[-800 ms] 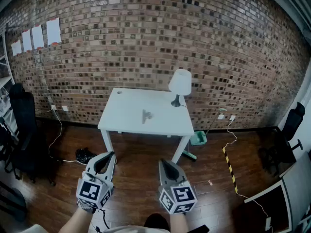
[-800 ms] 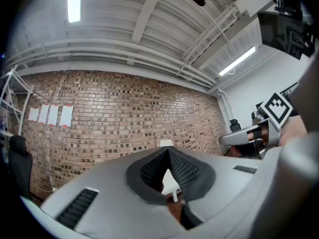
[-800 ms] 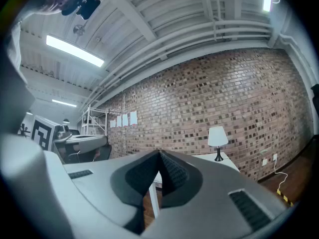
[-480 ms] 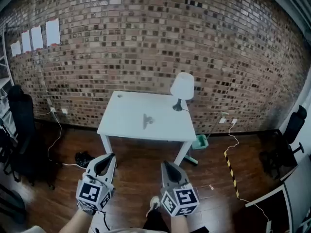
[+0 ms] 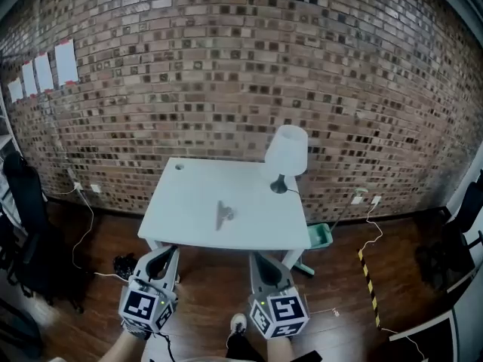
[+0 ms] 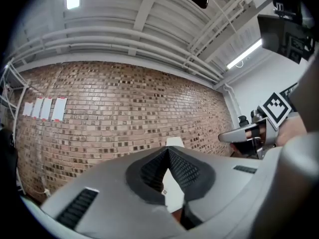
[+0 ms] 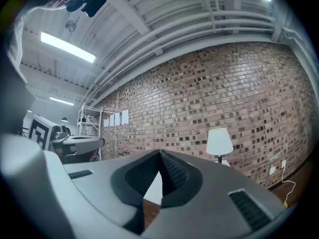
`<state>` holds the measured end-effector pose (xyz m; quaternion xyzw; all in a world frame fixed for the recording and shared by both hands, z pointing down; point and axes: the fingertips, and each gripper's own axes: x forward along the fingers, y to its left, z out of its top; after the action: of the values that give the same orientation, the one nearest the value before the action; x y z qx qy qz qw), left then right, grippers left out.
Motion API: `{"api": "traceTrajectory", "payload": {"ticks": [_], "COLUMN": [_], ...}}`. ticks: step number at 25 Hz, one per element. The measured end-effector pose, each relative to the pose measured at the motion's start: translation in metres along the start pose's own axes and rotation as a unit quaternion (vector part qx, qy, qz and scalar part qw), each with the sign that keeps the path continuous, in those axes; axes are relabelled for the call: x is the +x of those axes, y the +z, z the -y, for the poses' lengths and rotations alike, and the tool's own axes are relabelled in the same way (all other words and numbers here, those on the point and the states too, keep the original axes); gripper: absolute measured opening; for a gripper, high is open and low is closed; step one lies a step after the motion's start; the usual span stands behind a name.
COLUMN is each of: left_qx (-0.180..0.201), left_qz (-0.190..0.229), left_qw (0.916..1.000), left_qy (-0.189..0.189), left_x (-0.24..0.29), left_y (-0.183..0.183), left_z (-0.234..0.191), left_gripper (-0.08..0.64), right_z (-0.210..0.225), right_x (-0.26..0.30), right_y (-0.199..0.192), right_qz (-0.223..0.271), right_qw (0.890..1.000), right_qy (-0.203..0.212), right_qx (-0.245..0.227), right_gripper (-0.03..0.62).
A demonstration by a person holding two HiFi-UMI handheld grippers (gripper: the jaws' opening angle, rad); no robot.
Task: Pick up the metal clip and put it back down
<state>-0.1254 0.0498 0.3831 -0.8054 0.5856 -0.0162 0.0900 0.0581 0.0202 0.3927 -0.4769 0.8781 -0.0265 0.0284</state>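
The metal clip (image 5: 225,214) lies near the middle of the white table (image 5: 189,225), small and grey. Both grippers are held low in front of the table's near edge, well short of the clip. My left gripper (image 5: 167,252) is shut with nothing in it; in the left gripper view its jaws (image 6: 167,149) meet at the tips. My right gripper (image 5: 256,258) is also shut and empty, with its tips (image 7: 160,153) together in the right gripper view. The clip does not show in either gripper view.
A white lamp (image 5: 287,153) stands at the table's back right corner. A brick wall (image 5: 226,74) runs behind the table. A black chair (image 5: 26,194) is at the left, a green bin (image 5: 321,234) and yellow-black floor tape (image 5: 370,277) at the right. A shoe (image 5: 238,324) shows below.
The table has come nearer and looks larger in the head view. Both grippers stay shut and sit lower in the frame, close to the table's front edge.
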Motion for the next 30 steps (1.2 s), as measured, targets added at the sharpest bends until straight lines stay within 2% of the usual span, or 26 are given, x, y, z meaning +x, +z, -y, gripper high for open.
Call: {"api": "traceTrajectory", "payload": {"ticks": [12, 16, 20, 23, 27, 30], "left_qx": [-0.023, -0.027, -0.024, -0.036, -0.023, -0.034], "left_qz": [-0.037, -0.027, -0.042, -0.062, -0.056, -0.058], "left_qw": [0.9988, 0.999, 0.9982, 0.997, 0.9976, 0.9974], "left_qy": [0.021, 0.023, 0.035, 0.031, 0.035, 0.027], "left_x": [0.178, 0.221, 0.25, 0.264, 0.273, 0.278], "left_y": [-0.027, -0.03, -0.039, -0.038, -0.05, -0.058], "left_z": [-0.027, -0.033, -0.041, -0.036, -0.05, -0.051], "left_gripper": [0.025, 0.025, 0.025, 0.025, 0.023, 0.023], "right_z": [0.124, 0.153, 0.171, 0.18, 0.187, 0.189], "right_x": [0.138, 0.171, 0.2, 0.213, 0.226, 0.23], "right_y": [-0.004, -0.01, -0.015, -0.018, -0.019, -0.021], "right_qz": [-0.033, -0.046, -0.057, -0.063, -0.062, -0.064], "right_qw": [0.999, 0.998, 0.997, 0.996, 0.996, 0.996], "right_qy": [0.022, 0.034, 0.052, 0.06, 0.056, 0.05], "right_qx": [0.01, 0.02, 0.023, 0.026, 0.031, 0.031], "right_gripper": [-0.017, -0.017, -0.017, -0.017, -0.017, -0.017]}}
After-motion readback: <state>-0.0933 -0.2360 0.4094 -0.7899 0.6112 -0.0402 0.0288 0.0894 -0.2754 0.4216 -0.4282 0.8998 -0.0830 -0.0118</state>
